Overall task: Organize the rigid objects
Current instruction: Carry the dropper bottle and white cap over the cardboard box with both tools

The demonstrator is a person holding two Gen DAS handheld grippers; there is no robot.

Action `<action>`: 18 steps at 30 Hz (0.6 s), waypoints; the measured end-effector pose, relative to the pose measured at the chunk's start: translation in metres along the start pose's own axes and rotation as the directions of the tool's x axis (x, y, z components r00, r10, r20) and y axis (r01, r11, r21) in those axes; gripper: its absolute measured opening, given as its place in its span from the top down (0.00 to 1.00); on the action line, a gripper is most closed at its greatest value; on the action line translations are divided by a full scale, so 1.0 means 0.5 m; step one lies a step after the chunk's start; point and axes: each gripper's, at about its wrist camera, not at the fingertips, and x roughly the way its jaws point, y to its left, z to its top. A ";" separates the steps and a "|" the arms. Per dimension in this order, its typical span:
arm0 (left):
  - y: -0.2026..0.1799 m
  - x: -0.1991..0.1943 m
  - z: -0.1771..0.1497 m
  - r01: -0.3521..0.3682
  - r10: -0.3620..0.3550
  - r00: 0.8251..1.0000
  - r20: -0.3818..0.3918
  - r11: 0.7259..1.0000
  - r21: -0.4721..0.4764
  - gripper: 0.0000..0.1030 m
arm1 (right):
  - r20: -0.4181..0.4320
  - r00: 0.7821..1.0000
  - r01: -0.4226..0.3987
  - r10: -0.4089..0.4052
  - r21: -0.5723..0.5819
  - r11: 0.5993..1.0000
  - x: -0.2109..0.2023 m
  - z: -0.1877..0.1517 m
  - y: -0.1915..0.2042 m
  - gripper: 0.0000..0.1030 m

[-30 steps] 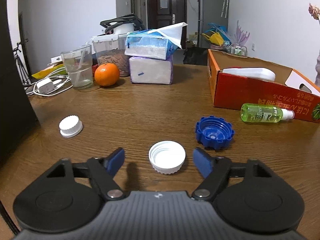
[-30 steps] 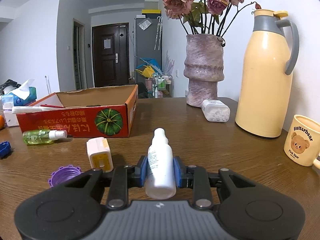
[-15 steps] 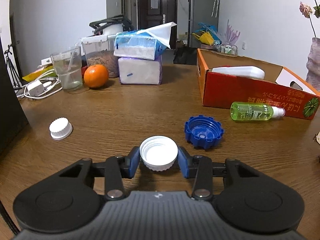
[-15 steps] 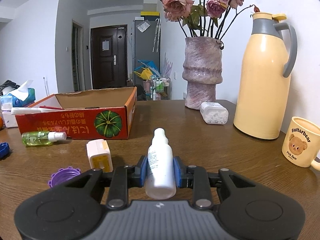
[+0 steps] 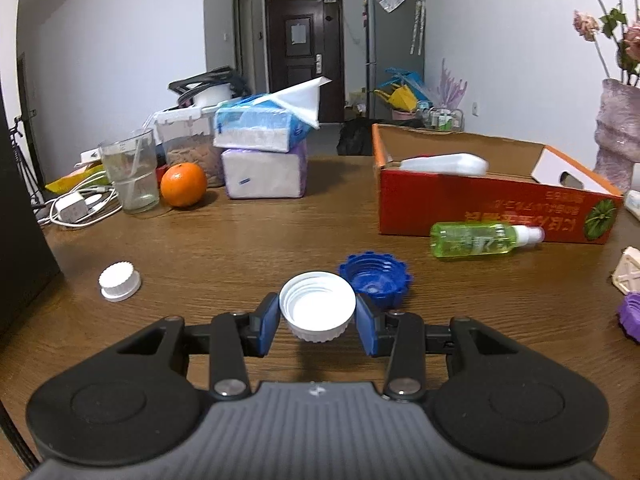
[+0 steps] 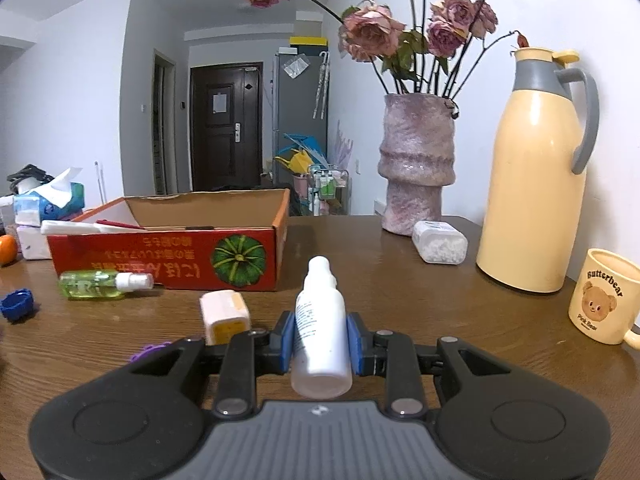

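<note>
Key relation: the cardboard box (image 5: 472, 208) lies ahead and to the right of the left gripper (image 5: 317, 316), and ahead and to the left of the right gripper (image 6: 320, 340); judged from the task, both loads likely go there.
Small white cap (image 5: 119, 281): far left on the table (image 5: 248, 240), rim down, well apart from the left gripper.
Left gripper: its blue pads pinch the wide white cap (image 5: 317, 305) by its ribbed rim, open side up; the cap appears lifted just clear of the wood.
Blue cap (image 5: 374, 284): just beyond the held cap and slightly right, near enough to be nudged on a low forward path.
Green spray bottle (image 5: 480, 239): on its side, long axis along the box's front wall, just beside it; a carry to the box must pass over it.
Box: open top, a white object already inside against the left end.
Cream block (image 6: 224, 314): ahead-left of the right gripper, close to its left finger.
Right gripper: pressed onto the white bottle (image 6: 320, 336), long axis pointing forward, nozzle away from the camera.
Nearer hand: cannot be told; each view shows the box near.
Right side: the vase (image 6: 416, 164), flask (image 6: 536, 176) and mug (image 6: 600, 296) stand clear of either path.
</note>
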 end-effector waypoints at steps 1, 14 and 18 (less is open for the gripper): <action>-0.006 -0.005 0.000 0.007 -0.007 1.000 0.005 1.000 0.005 0.60 | 0.002 1.000 -0.005 0.005 0.000 1.000 -0.001 0.001 0.004 0.74; -0.086 -0.043 -0.001 0.074 -0.075 0.996 0.039 0.997 0.033 0.60 | 0.020 0.996 -0.083 0.083 0.001 0.997 -0.030 0.005 0.052 0.74; -0.108 -0.053 0.000 0.097 -0.098 0.994 0.043 0.995 0.029 0.60 | 0.024 0.992 -0.121 0.121 -0.007 0.993 -0.039 0.007 0.072 0.74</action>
